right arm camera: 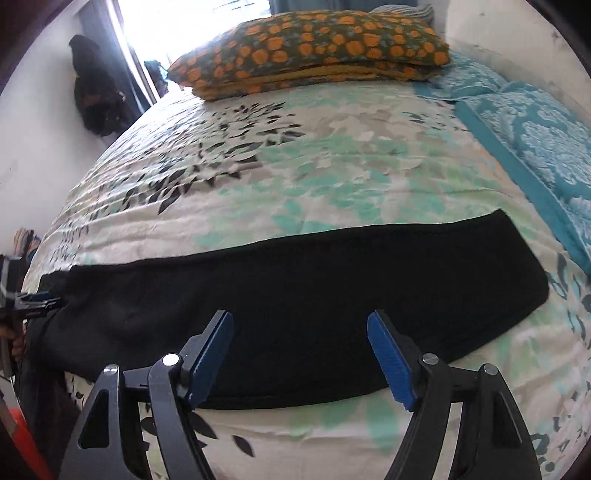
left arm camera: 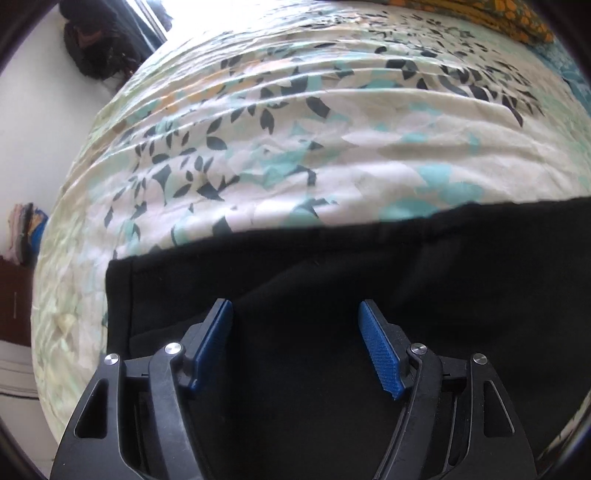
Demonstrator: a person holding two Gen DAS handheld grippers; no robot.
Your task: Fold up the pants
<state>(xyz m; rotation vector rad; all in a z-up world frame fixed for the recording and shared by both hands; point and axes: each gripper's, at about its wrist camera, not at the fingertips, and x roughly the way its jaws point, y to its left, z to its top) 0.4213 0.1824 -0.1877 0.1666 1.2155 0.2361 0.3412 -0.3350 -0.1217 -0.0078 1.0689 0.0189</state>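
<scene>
A bed filled most of both views, spread with a white cover printed in teal, grey and dark leaves, rippled into long creases. At twelve o'clock in the right wrist view lay a dark pillow dotted with orange flowers, stacked on an orange folded cloth. A teal patterned blanket ran along the bed at two o'clock. A bright window glared at eleven o'clock, washing out the detail there. A white wall stood at nine o'clock, with a dark bundle hanging against it.
</scene>
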